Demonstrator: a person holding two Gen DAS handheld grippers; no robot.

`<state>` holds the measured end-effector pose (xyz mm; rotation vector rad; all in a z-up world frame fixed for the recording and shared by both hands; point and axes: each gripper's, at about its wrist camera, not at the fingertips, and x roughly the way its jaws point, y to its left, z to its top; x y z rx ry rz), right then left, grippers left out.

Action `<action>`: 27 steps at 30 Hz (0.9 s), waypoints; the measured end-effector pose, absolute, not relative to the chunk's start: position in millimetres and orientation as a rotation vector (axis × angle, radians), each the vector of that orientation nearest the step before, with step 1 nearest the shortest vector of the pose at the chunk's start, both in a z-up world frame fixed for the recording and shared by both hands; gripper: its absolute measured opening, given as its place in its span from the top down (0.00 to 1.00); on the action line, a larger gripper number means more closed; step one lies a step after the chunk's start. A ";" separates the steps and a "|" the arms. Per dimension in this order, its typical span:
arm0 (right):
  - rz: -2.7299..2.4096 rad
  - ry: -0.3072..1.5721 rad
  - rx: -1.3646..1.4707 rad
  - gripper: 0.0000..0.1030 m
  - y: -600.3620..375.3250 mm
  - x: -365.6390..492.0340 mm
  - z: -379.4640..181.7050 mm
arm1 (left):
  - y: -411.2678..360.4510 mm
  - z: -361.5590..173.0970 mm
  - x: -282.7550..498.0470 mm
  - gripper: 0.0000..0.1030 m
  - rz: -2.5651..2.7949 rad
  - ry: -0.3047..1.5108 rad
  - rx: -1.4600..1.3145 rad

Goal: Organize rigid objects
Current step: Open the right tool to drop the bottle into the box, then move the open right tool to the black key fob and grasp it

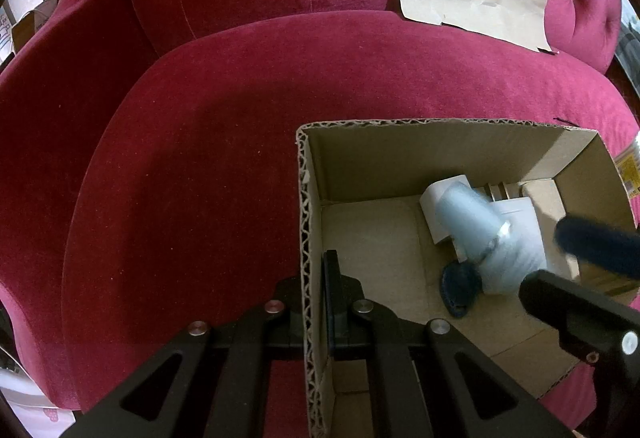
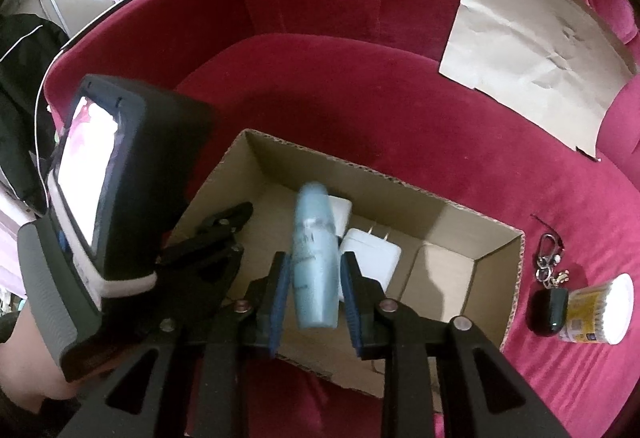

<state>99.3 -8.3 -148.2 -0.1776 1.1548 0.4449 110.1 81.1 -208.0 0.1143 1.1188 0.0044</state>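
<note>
Two claws over cardboard box (image 1: pixel 420 154) on red sofa (image 1: pixel 200 158): left claw (image 1: pixel 316 302) clamped tight on box's wall; right claw (image 2: pixel 316 294) parted, blue bottle (image 2: pixel 314 262) blurred between pads, above white charger (image 2: pixel 370 258).

Inside the open brown cardboard box (image 2: pixel 496 270), white power adapters (image 2: pixel 370 258) and a blurred pale blue bottle (image 2: pixel 314 258) are crowding the far middle. The left gripper (image 1: pixel 316 302) is clamping its left wall, blocking that side; the crimson velvet seat (image 1: pixel 180 166) is lying free.
</note>
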 end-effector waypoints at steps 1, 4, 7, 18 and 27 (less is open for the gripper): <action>0.435 1.150 -0.180 0.62 -9.1 99.9 -147.4 | 81.3 -207.8 110.3 0.95 0.005 1.118 0.113; 0.401 1.119 -0.175 0.38 -14.5 100.3 -143.3 | 79.8 -208.0 110.1 0.95 0.007 1.117 0.124; 0.389 1.091 -0.165 0.21 -18.0 100.1 -139.1 | 80.5 -208.1 109.9 0.95 0.007 1.117 0.119; 0.367 1.100 -0.146 0.00 -21.4 103.5 -141.7 | 80.7 -208.2 110.1 0.95 0.008 1.116 0.121; 0.328 1.082 -0.119 0.00 -36.5 103.4 -131.8 | 80.7 -208.0 110.0 0.95 0.009 1.116 0.121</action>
